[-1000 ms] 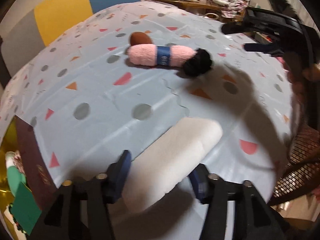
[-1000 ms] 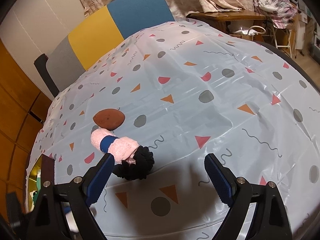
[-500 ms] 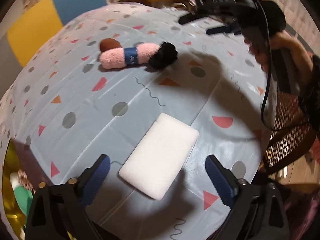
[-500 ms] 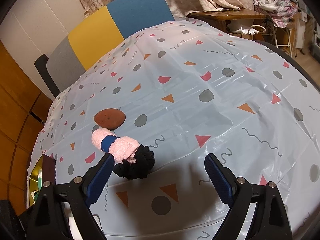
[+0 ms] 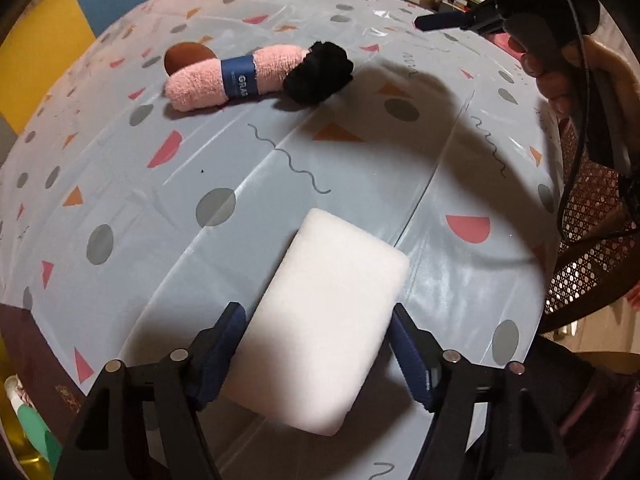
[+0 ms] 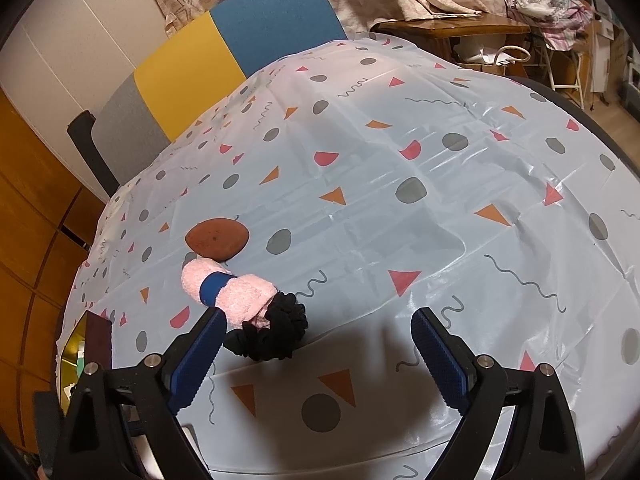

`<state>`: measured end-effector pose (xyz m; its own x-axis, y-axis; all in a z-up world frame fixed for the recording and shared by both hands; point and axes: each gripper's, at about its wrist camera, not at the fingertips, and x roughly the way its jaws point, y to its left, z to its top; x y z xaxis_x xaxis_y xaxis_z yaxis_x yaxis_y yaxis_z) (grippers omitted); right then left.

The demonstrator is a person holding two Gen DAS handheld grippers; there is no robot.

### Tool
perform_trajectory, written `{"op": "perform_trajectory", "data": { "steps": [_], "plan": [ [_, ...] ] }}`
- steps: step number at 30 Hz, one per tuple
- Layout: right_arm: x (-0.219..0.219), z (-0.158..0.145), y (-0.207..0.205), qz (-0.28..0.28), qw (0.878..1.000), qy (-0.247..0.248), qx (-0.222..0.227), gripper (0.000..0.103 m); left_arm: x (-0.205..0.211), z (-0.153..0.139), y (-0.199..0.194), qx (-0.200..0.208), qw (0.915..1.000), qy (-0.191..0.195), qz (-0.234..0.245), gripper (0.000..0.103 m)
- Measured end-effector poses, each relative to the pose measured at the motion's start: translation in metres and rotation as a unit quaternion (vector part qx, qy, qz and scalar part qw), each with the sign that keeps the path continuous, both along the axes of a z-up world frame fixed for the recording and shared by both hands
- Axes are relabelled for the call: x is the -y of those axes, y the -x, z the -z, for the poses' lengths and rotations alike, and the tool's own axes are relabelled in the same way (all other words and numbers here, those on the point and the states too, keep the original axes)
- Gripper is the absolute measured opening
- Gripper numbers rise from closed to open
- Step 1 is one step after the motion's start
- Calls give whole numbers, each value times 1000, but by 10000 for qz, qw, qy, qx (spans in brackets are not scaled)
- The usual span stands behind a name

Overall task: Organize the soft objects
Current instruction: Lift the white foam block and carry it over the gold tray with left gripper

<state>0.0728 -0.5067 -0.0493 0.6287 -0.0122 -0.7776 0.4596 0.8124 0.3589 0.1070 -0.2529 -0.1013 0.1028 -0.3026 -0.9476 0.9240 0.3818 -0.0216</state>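
Note:
A white foam sponge lies flat on the patterned tablecloth. My left gripper straddles its near end, fingers close to or touching its sides. Farther off lie a pink rolled towel with a blue band, a black scrunchie against its end, and a brown oval pad behind it. My right gripper is open and empty, above the cloth just right of the scrunchie, the towel and the brown pad. It shows at the top right of the left wrist view.
A yellow, blue and grey chair back stands behind the table. A wicker chair is at the table's right edge. A dark red book sits at the near left edge. A wooden side table with clutter stands at the back right.
My left gripper opened and pulled back off the sponge, which lay flat, then came forward again and narrowed around its near end. The right gripper has barely moved.

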Motion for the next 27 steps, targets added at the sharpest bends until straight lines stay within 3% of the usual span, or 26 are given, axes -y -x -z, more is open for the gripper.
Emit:
{"op": "perform_trajectory", "data": {
  "steps": [2, 6, 11, 18, 27],
  "plan": [
    [-1, 1, -1, -14, 10000, 34, -23, 94, -4, -2, 4, -2, 9997, 124, -195, 63],
    [-1, 2, -1, 1, 9999, 87, -52, 94, -16, -5, 12, 121, 9962, 325, -795, 61],
    [5, 5, 0, 85, 9999, -85, -26, 93, -40, -4, 25, 209, 9847, 639, -1610, 61],
    [-16, 14, -17, -459, 9987, -214, -112, 85, -46, 0, 30, 349, 9771, 923, -1886, 62],
    [-46, 25, -50, -1119, 9910, 635, -366, 85, -49, 2, 30, 305, 9737, 1072, -1987, 62]
  ]
}}
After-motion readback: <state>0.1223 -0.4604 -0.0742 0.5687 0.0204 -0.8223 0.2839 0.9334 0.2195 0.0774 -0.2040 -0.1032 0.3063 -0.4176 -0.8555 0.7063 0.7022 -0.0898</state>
